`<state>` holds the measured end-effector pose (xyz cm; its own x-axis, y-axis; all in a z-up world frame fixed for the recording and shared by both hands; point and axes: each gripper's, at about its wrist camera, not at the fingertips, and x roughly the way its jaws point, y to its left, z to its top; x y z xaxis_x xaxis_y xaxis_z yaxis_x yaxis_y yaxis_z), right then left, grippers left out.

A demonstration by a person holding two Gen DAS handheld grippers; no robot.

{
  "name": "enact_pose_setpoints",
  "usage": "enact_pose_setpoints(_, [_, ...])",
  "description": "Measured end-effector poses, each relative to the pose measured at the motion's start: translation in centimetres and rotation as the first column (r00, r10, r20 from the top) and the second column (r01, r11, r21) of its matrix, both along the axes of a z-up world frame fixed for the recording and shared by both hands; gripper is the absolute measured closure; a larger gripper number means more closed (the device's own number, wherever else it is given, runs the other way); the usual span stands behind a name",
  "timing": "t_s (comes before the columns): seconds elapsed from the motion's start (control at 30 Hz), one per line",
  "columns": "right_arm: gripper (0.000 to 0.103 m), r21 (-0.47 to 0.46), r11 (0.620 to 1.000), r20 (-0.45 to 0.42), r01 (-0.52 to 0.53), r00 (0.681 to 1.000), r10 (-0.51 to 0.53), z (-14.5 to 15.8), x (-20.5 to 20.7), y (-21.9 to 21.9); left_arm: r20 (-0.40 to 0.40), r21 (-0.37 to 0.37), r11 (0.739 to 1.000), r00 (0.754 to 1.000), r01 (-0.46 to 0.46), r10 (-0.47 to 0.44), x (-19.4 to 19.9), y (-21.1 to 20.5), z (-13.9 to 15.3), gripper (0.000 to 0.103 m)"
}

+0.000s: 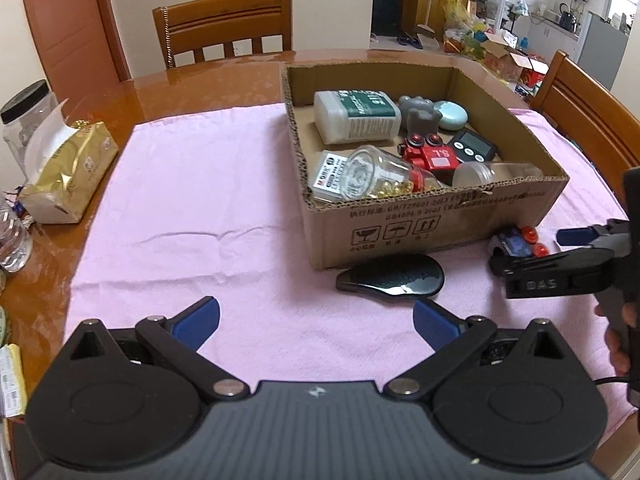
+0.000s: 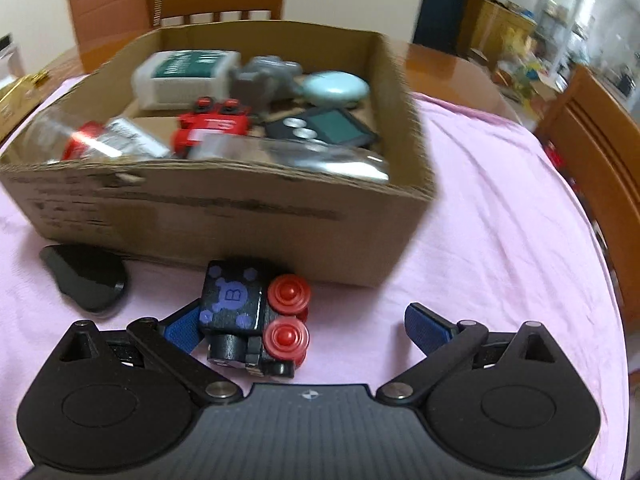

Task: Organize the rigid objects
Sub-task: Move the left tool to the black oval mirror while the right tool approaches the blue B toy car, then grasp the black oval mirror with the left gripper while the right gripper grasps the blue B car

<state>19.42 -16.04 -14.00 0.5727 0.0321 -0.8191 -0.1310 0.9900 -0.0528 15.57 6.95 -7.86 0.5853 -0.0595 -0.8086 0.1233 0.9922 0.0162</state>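
Nearest the right wrist lens: right gripper (image 2: 308,326), jaws spread wide, low over the cloth; black toy train (image 2: 256,320) with red wheels lies between its blue fingers (image 2: 426,326), touching or just beside the one on the viewer's left, clear of the other; nothing gripped. Left gripper (image 1: 316,318) also spread wide, holding nothing, bare cloth between its fingers.

Wooden table (image 1: 224,76), glossy, carries a pink cloth (image 1: 200,208) over most of its top; two wooden chairs (image 1: 224,24) stand at the far and right edges.

Cardboard box (image 1: 420,224), open-topped, sits on the cloth right of centre; printing on its near wall. Inside, back row: white bottle (image 1: 356,116) with green label lying on its side; grey moulded piece (image 1: 420,114); pale teal oval case (image 1: 452,114). Middle: red toy train (image 1: 430,154); black digital timer (image 1: 472,148). Front: clear jar (image 1: 384,176) of yellow capsules on its side; second clear jar (image 1: 496,172) beside it, frosted lid.

Outside the box: gold foil bag (image 1: 68,172) at the left edge of the cloth; flat black paddle-shaped object (image 1: 394,280) on the cloth, just beside the box's near wall; black toy train to its right, near the box's front corner.

Right wrist view is motion-blurred; box contents less certain there.
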Motion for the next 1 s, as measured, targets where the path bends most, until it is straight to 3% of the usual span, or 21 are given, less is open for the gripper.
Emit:
enact_pose_setpoints(0.13, [0.0, 0.052, 0.998, -0.024, 0.021, 1.0, -0.02, -0.3, -0.2, -2.4, -0.021, -0.019, 1.0, 1.0, 0.002, -0.002, 0.8, -0.9, -1.4, 0.001])
enact_pose_setpoints(0.43, [0.0, 0.046, 0.995, -0.035, -0.09, 0.995, 0.092, -0.2, -0.3, -3.3, -0.05, -0.045, 0.999, 0.999, 0.015, -0.017, 2.2, -3.8, -4.4, 0.001])
enact_pose_setpoints(0.63, [0.0, 0.047, 0.989, -0.032, -0.139, 0.99, 0.14, -0.1, -0.7, -3.7, -0.067, -0.019, 1.0, 0.998, 0.001, -0.003, 2.9, -5.4, -5.7, 0.001])
enact_pose_setpoints(0.7, [0.0, 0.048, 0.988, -0.028, -0.149, 0.988, 0.15, -0.1, -0.8, -3.8, -0.048, 0.009, 1.0, 0.999, 0.002, -0.002, 2.9, -5.8, -5.9, 0.001])
enact_pose_setpoints(1.0, [0.0, 0.05, 0.983, -0.016, -0.179, 0.983, 0.18, -0.1, -0.7, -3.9, -0.018, 0.003, 1.0, 1.0, -0.016, 0.016, 4.1, -6.4, -6.0, 0.001])
